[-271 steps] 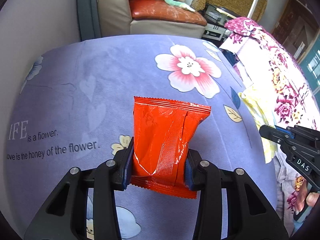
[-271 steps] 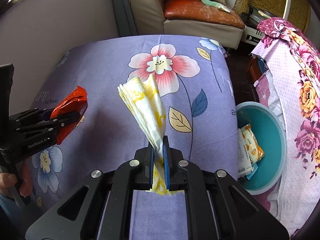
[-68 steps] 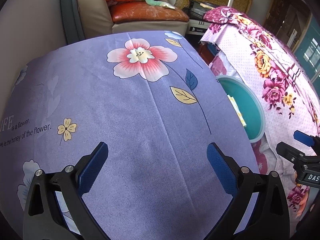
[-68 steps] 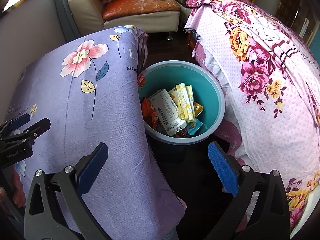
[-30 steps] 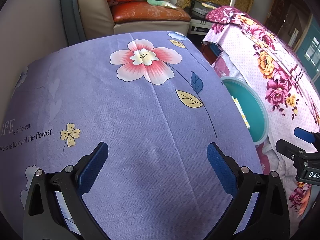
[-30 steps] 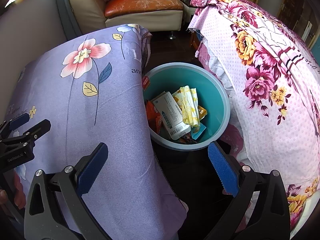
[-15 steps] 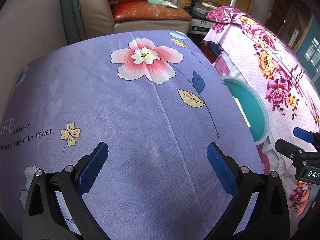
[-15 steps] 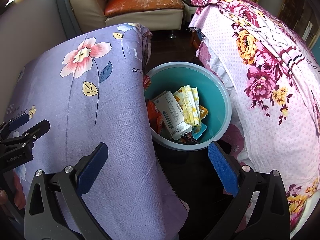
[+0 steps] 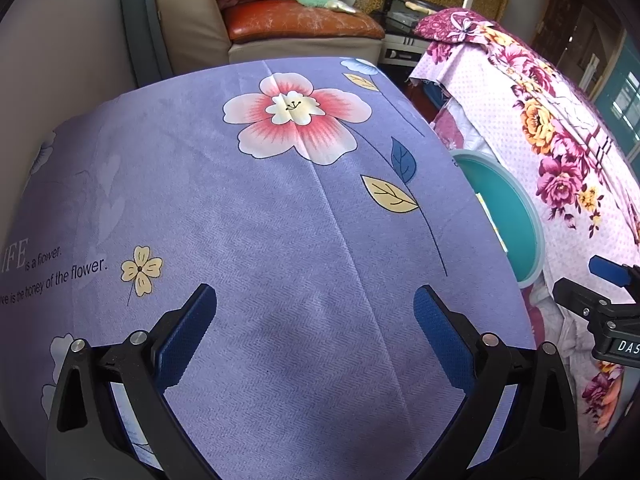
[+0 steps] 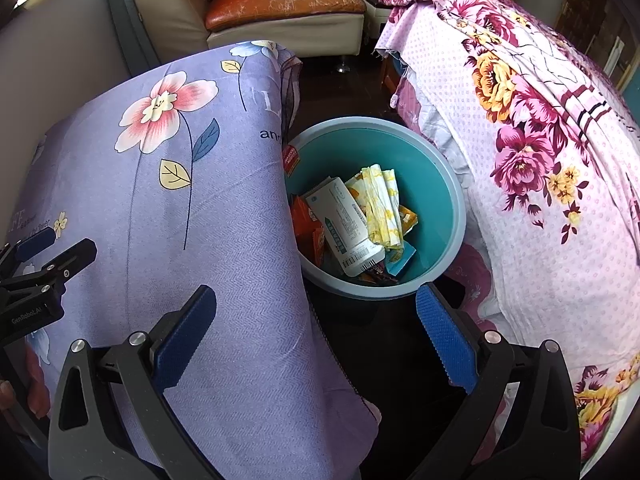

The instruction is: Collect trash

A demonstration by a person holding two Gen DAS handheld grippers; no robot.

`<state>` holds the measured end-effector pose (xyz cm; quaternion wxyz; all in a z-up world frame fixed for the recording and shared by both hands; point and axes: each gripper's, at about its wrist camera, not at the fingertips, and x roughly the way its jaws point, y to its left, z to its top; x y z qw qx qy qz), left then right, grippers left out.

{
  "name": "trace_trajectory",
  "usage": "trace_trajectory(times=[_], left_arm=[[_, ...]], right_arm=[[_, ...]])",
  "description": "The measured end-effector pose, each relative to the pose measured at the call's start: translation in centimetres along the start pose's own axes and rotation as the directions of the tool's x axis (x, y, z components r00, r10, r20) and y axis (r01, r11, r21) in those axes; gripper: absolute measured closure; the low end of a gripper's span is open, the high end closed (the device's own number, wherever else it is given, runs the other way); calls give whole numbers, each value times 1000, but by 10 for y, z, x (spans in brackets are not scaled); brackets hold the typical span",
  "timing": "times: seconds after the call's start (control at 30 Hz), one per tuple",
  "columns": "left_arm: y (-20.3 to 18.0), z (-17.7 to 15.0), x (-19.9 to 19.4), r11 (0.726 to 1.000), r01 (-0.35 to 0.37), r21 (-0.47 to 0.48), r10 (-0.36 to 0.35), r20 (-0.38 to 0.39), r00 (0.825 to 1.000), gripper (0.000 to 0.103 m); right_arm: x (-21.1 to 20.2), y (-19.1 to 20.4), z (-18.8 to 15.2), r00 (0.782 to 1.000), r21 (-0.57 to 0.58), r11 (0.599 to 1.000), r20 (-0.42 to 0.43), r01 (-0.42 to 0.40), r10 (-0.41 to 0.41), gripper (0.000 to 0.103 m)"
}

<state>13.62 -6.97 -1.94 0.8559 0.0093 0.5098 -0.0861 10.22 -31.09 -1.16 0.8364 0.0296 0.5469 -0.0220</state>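
Red snack bag [image 10: 306, 226] and yellow napkin [image 10: 382, 200] now dropped in teal bin [image 10: 448, 184] at 12 o'clock, left tongs [image 9: 314, 330] and right tongs [image 10: 316, 330] both spread wide, purple flower counter [image 9: 260, 220] below.

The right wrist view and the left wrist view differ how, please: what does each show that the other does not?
Only the right wrist view shows the trash in the teal bin: a white carton, a yellow-white wrapper, orange packets.

Only the left wrist view shows the printed words clearly.

Both show the purple cloth, the bin, the sofa, and both claws open: left claw, right claw.
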Motion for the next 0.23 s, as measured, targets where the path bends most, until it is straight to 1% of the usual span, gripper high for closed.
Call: trace_trajectory(times=[0.23], left_arm=[[5,-1,5,1000,-12,-19,12,-27,1000,4]], right_arm=[[1,1,0,1000,-2,1000,-4,2,-2,7]])
